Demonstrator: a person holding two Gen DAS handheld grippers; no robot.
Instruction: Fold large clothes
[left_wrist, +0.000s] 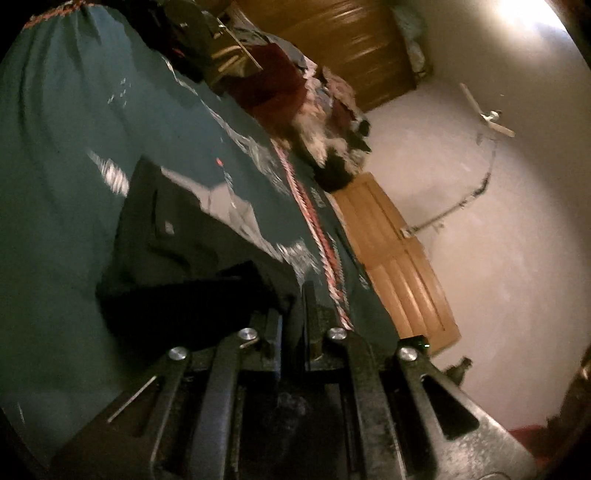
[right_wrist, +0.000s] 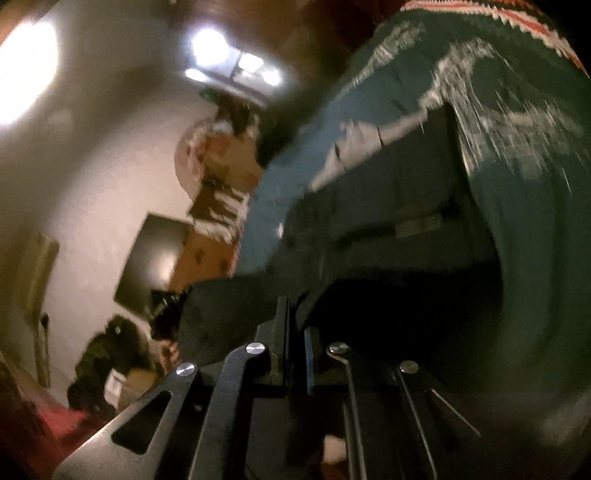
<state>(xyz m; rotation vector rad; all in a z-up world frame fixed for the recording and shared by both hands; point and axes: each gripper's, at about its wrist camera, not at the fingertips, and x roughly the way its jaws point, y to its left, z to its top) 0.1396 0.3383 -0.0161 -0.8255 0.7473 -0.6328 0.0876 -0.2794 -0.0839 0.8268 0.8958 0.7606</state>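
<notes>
A dark garment (left_wrist: 192, 236) lies over a teal bedspread (left_wrist: 66, 147) with white print and a red-and-white braided border. In the left wrist view my left gripper (left_wrist: 291, 314) is shut on the garment's dark edge, with the cloth pinched between its two pads. The right wrist view shows the same dark garment (right_wrist: 388, 229) stretched over the teal bedspread (right_wrist: 535, 258). My right gripper (right_wrist: 297, 325) is shut on another part of its edge, lifted off the bed. Both views are tilted and blurred.
A heap of other clothes (left_wrist: 266, 85) sits at the far end of the bed. Wooden doors (left_wrist: 399, 258), a wardrobe (left_wrist: 351, 44) and pale walls stand beyond. A dark screen (right_wrist: 155, 262), a dresser (right_wrist: 210, 243) and bags (right_wrist: 107, 365) line the other side.
</notes>
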